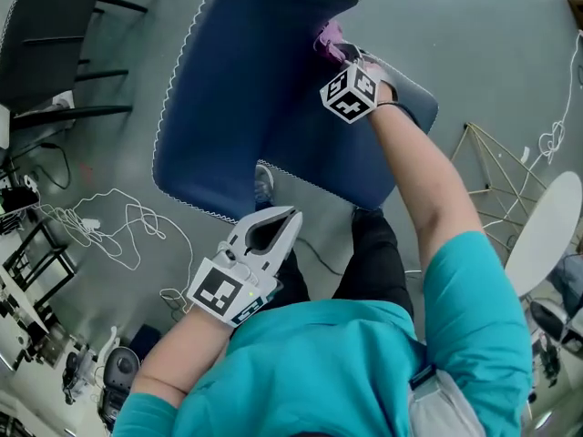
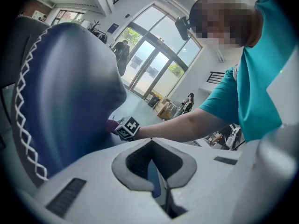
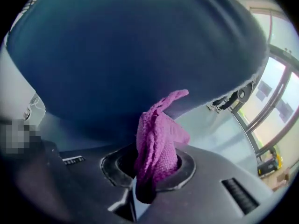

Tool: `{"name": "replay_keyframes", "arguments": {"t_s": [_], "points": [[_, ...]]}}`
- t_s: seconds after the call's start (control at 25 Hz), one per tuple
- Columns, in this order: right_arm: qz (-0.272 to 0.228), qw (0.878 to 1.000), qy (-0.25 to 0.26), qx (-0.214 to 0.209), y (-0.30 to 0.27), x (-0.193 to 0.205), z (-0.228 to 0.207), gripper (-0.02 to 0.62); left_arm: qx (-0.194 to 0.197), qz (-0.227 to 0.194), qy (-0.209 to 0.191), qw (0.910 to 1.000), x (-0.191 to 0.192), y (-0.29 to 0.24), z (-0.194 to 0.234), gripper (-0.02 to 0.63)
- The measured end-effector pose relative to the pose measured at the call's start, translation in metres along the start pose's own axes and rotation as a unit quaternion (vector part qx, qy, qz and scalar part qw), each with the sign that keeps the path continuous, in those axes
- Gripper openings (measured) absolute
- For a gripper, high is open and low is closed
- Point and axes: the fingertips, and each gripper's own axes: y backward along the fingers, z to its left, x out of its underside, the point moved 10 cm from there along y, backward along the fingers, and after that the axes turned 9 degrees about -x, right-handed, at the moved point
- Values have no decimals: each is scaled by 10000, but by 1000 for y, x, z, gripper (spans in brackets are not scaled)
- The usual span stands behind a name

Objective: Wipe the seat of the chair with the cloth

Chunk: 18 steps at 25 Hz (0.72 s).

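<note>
The blue padded chair (image 1: pixel 255 89) with white stitched edging fills the middle of the head view; its backrest rises in front of the seat (image 1: pixel 364 167). My right gripper (image 1: pixel 339 45) is shut on a magenta cloth (image 3: pixel 156 141), held against the chair (image 3: pixel 131 55) at the right side, where seat and backrest meet. The cloth (image 1: pixel 328 39) pokes out just beyond the jaws. My left gripper (image 1: pixel 273 230) hangs below the chair's near edge, jaws shut with nothing between them. In the left gripper view the chair (image 2: pixel 65 87) looms at left and the right gripper (image 2: pixel 126 127) shows beyond.
A black chair (image 1: pixel 46 35) stands at the top left. White cables (image 1: pixel 109 226) trail over the grey floor at left, with equipment (image 1: pixel 36 271) along the left edge. A gold wire frame (image 1: pixel 496 167) and a white round seat (image 1: pixel 547 230) are at right.
</note>
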Motion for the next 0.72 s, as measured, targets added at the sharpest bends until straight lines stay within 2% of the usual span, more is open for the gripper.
{"name": "replay_keyframes", "arguments": {"t_s": [0.16,0.4,0.52,0.72], "points": [[175,9974,692,-38,-25,-11,2,52,-740,7,-320,9967,-4,-16,9,0],[254,9905,1315,-319,-26,-2,0,52,-1776,327,-539,9821,-2,-45,13,0],[333,9872,1470,-521,-24,3,-1,52,-1985,470,-553,9774,-1,-54,12,0],[326,9892,1281,-627,-24,8,0,51,-2202,514,-563,9725,-10,-69,21,0]]}}
